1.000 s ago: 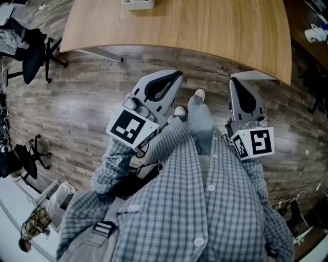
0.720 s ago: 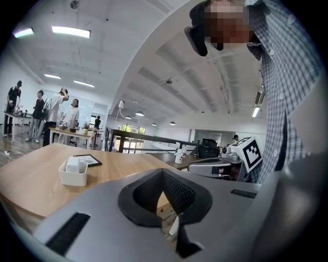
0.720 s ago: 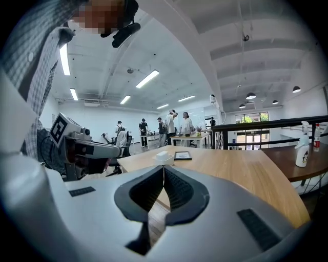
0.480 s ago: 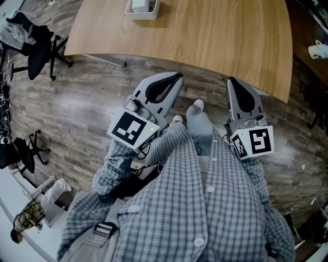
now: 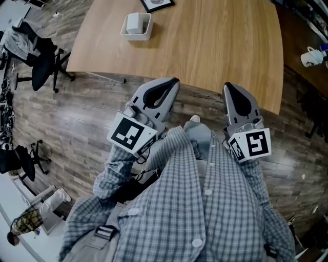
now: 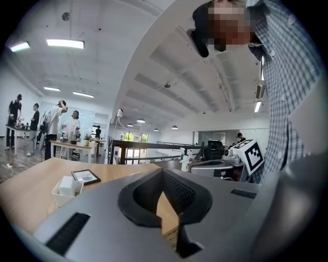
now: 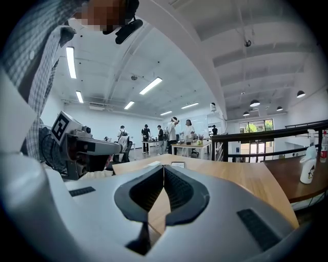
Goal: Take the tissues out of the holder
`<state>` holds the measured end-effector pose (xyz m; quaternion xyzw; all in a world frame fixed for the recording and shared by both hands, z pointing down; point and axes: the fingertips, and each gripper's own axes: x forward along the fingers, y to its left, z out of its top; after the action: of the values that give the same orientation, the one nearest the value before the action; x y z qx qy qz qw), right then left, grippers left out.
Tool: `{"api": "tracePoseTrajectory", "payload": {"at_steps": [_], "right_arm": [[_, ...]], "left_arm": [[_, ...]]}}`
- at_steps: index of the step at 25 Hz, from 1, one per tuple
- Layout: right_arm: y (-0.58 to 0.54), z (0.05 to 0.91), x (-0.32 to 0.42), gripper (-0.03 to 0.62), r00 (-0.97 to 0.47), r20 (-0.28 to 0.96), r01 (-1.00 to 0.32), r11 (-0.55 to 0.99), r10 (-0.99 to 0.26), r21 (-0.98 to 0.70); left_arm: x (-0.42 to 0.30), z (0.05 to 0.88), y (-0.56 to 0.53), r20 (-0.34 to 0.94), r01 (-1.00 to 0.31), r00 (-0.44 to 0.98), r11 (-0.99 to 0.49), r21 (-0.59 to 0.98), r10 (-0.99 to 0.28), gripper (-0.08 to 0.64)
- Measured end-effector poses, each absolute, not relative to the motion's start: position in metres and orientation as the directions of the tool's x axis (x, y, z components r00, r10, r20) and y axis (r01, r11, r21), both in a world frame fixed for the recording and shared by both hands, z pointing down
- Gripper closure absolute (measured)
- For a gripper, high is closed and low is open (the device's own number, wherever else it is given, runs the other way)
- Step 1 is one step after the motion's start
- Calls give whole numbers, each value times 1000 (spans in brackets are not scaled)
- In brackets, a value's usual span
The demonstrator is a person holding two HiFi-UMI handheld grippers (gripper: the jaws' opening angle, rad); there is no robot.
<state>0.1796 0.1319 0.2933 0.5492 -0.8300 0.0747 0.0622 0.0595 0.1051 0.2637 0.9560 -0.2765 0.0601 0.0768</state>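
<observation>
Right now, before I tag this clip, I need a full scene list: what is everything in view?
table: one, light wood, ahead of the person
tissue holder: one, white, far left part of the table
tissues: one stack, white, inside the holder
framed card: one, dark frame, on the table beyond the holder
office chairs: two, black, on the floor at left
mug: one, white, on a darker table at right
spray bottle: one, white, on a dark table at right
bystanders: several, far back in the room
left gripper: one, grey, shut, empty, by the table's edge
right gripper: one, grey, shut, empty, by the table's edge
shirt: one, blue-grey check, on the person
</observation>
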Motion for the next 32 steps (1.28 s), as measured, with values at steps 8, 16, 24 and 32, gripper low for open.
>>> {"api": "tracePoseTrajectory", "payload": {"at_steps": [8,16,24,32], "right_arm": [[114,301,196,580,-433,174,-900,434,-884,-35],[108,301,207,580,-458,165,-887,461,-874,-18],[114,313,207,580,-477,189,-874,486,-859,5],[106,320,208,580,-467,195,-882,469,-863,-38]], "left_arm": [[66,267,94,127,-595,802,-797,104,-583,555],[76,271,85,133,-624,781,-776,97,-611,555],[78,270,85,138,-625,781,-765,158,-610,555],[72,272,71,149,-617,786,-776,129,-600,555]]}}
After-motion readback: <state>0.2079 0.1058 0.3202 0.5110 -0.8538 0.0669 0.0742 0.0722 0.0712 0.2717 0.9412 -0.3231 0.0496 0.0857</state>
